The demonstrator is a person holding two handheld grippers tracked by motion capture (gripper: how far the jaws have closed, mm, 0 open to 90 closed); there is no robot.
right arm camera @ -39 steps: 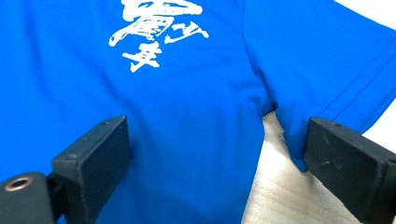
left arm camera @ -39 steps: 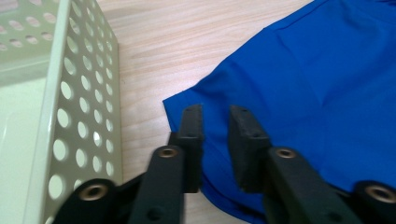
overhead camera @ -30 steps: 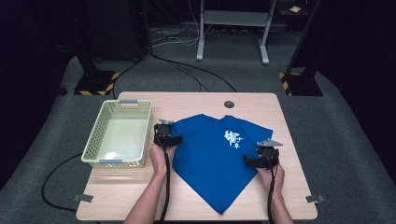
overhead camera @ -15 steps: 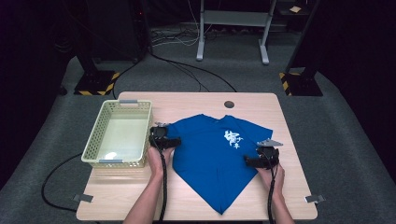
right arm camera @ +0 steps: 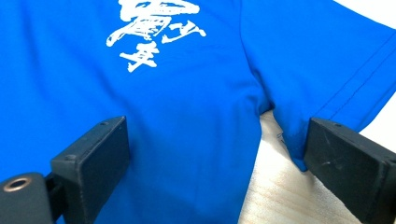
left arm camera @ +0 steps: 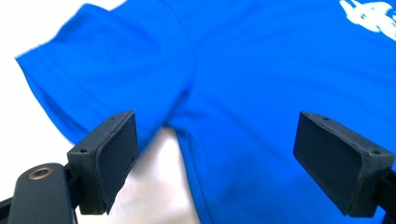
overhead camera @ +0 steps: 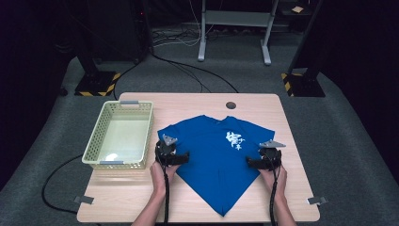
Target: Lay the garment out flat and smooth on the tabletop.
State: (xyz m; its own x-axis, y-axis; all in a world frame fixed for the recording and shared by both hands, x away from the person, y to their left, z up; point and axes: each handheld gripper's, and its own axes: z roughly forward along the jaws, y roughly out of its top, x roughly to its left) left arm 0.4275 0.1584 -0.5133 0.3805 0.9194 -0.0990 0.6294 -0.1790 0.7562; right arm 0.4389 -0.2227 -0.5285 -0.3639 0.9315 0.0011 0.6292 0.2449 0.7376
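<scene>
A blue T-shirt with a white print lies flat and askew on the wooden table. My left gripper rests at the shirt's left armpit. In the left gripper view its jaws stand wide apart over the sleeve and side seam of the shirt. They have just been opening, and the pads press on nothing. My right gripper sits at the other armpit. Its jaws are open over the shirt, below the print.
A pale yellow plastic basket stands on the table's left part, close beside my left gripper. A round cable hole is near the far edge. Bare wood lies along the near edge. Metal stands and cables are on the floor beyond.
My left gripper has drawn back toward the near edge and its jaws have spread. The left sleeve now lies farther out to the left. My right gripper has kept still.
</scene>
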